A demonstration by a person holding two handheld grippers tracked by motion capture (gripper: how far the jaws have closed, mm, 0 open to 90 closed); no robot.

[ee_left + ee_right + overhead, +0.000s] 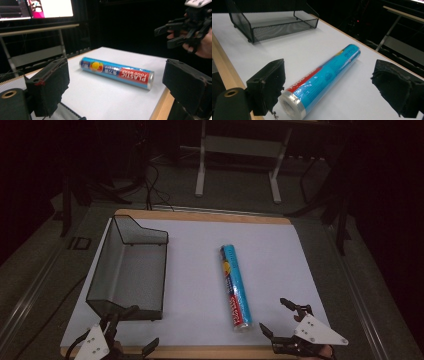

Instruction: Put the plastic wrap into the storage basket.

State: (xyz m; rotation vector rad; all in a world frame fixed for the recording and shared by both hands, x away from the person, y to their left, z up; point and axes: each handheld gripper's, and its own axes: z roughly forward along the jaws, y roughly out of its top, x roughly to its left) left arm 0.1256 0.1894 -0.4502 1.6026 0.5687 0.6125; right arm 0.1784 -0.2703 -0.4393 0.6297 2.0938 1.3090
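I see the worktop (200,245) w/ white sheet, mesh tray (131,270) sitting just ahead of my left gripper (131,329). Food wrap roll (235,287) lies flat on the sheet, well apart from the tray, label reads PLASTIC FOOD WRAP. Its near end is just beside my right gripper (274,316), sitting between the two fingers (268,83) in the right gripper view, not touching either. Both sets of fingers spread wide, holding nothing. Left fingers (48,87) frame the roll from farther off.
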